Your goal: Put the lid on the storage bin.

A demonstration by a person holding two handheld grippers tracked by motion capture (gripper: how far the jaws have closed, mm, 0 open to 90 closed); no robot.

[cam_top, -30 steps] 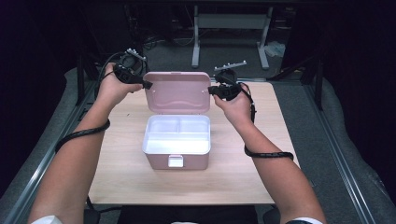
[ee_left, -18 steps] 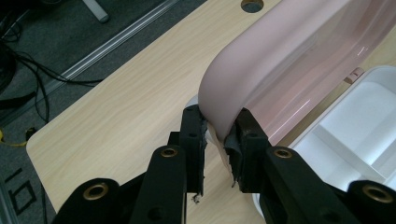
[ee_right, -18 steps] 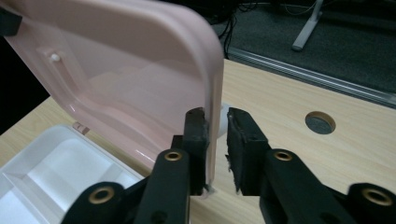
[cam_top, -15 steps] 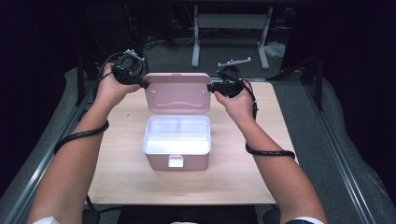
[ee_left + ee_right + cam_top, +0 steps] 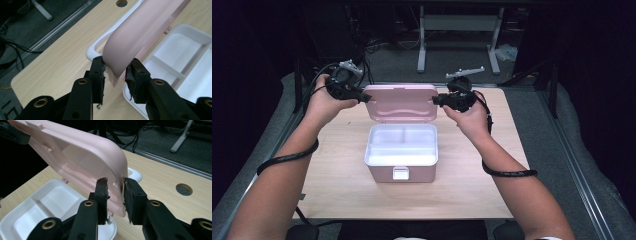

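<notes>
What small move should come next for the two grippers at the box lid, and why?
Probably draw both grippers outward, off the lid. It stands raised over the open box, with its side edges between the jaws of the left gripper and the right gripper. Both pairs of jaws have just been opening, so the grip looks released.

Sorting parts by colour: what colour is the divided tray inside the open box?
White; the tray shows best in the high view.

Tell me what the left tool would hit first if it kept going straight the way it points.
Probably the pink lid: its rounded end already sits between the left tool's jaws. Past it lies the white tray, though depth there is unclear.
</notes>
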